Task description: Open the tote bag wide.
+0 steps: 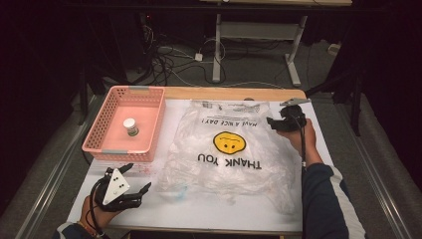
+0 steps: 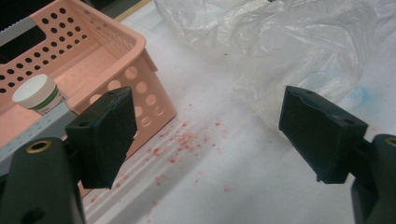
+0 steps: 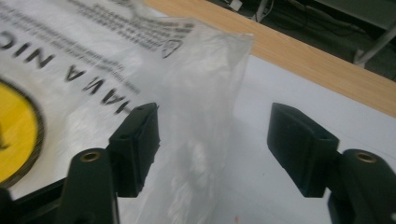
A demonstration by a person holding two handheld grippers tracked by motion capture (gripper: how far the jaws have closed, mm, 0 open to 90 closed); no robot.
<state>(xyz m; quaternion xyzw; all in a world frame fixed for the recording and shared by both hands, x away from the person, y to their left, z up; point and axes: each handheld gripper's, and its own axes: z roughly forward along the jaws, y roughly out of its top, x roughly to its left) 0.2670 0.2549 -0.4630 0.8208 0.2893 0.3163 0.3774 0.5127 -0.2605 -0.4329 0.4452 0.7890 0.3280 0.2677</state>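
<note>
A clear plastic bag [image 1: 229, 149] with a yellow smiley face and "THANK YOU" print lies crumpled across the middle of the white table cover. My right gripper [image 1: 271, 123] is open at the bag's far right edge. In the right gripper view a raised fold of the bag [image 3: 201, 93] stands between the open jaws of my right gripper [image 3: 212, 135]. My left gripper [image 1: 138, 177] rests open near the front left, empty, a short way from the bag's near left corner [image 2: 299, 51]. The left gripper [image 2: 210, 116] has bare table between its jaws.
A pink perforated basket [image 1: 102, 129] stands at the left with a small white jar [image 1: 131, 126] with a green label inside. Red specks [image 2: 187, 140] dot the cover beside the basket [image 2: 140, 88]. A wooden table edge [image 3: 317, 60] runs along the far side.
</note>
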